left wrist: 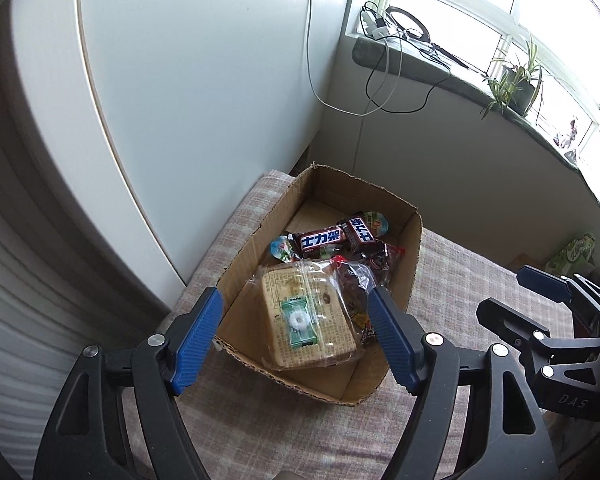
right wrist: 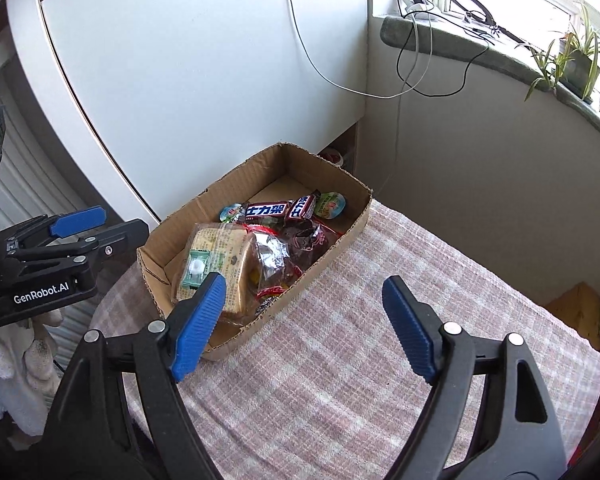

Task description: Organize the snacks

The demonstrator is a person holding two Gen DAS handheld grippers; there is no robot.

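Inside cardboard box point(left wrist: 414, 240), on checked cloth point(right wrist: 340, 360): mint candy point(left wrist: 300, 322) atop wrapped cake point(left wrist: 308, 316), choc bars point(left wrist: 320, 240) behind, probably gathered to keep snacks together. Left gripper point(left wrist: 296, 336) hovers above, fingers apart, empty. Right gripper point(right wrist: 304, 328) over bare cloth, fingers apart. Crumpled wrappers beneath: contents unclear.

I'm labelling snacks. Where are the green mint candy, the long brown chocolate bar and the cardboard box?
green mint candy point(left wrist: 300, 324), left wrist view, white ring.
long brown chocolate bar point(left wrist: 321, 239), left wrist view, white lettering.
cardboard box point(left wrist: 242, 252), left wrist view, left wall.
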